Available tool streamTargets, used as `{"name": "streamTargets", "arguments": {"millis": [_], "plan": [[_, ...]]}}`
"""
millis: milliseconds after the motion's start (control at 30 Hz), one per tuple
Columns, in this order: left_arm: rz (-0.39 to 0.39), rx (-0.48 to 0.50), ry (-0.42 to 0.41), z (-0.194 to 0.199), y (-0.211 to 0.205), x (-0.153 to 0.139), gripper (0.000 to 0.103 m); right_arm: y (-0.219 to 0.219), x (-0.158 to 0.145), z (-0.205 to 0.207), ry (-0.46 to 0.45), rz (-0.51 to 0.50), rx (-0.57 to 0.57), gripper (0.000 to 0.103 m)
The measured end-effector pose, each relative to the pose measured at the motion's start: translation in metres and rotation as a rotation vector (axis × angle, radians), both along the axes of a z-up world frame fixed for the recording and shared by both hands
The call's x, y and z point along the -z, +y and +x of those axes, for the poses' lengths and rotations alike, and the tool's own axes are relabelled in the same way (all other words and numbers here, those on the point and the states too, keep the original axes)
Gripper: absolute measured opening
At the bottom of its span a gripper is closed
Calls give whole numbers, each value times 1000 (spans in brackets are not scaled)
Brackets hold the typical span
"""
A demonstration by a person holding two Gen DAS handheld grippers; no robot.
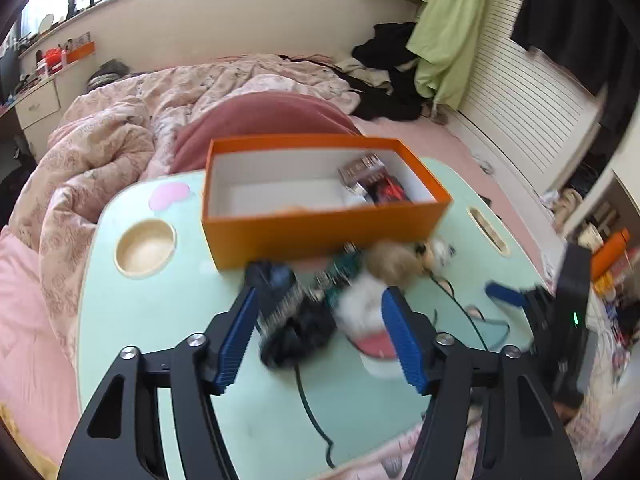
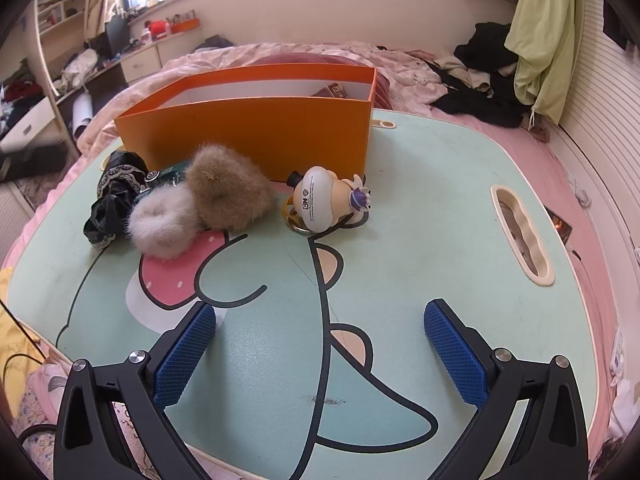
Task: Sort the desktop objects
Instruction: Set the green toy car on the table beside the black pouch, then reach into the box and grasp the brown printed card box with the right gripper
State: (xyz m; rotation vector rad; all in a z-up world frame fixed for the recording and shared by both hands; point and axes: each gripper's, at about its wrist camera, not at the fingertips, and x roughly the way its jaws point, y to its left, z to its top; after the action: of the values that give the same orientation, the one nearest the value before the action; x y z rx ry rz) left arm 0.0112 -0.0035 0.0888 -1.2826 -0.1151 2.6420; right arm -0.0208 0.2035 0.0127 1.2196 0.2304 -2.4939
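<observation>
An orange box (image 1: 320, 228) (image 2: 256, 132) stands at the far side of the mint lap table (image 1: 160, 320) (image 2: 420, 240), with a dark red packet (image 1: 370, 180) inside. In front of it lie a black lace scrunchie (image 1: 296, 320) (image 2: 112, 200), a green item (image 1: 344, 268) (image 2: 170, 174), a white fluffy scrunchie (image 1: 362, 304) (image 2: 164, 220), a brown fluffy scrunchie (image 1: 394, 264) (image 2: 226, 192) and a white toy keychain (image 2: 324, 200). My left gripper (image 1: 318, 334) is open, with the black scrunchie and white scrunchie between its fingers. My right gripper (image 2: 320, 360) is open and empty, well short of the objects.
The table rests on a bed with a pink quilt (image 1: 100, 140). It has a round cup recess (image 1: 146, 246) at the left and a slot handle (image 2: 520, 236) at the right. The right gripper's body (image 1: 560, 308) shows at the right of the left wrist view.
</observation>
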Motion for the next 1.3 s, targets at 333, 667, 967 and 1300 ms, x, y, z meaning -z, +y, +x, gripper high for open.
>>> {"name": "streamTargets", "arguments": {"millis": [333, 667, 967, 1300], "plan": [[-154, -91, -56, 28, 24, 68, 83, 1, 0, 0, -1, 0, 0, 103], [-143, -92, -20, 25, 23, 71, 103, 2, 0, 0, 1, 1, 0, 103], [-143, -99, -13, 18, 21, 76, 103, 2, 0, 0, 1, 1, 1, 103], [-141, -100, -13, 15, 19, 79, 103, 12, -28, 7, 82, 8, 33, 98]]}}
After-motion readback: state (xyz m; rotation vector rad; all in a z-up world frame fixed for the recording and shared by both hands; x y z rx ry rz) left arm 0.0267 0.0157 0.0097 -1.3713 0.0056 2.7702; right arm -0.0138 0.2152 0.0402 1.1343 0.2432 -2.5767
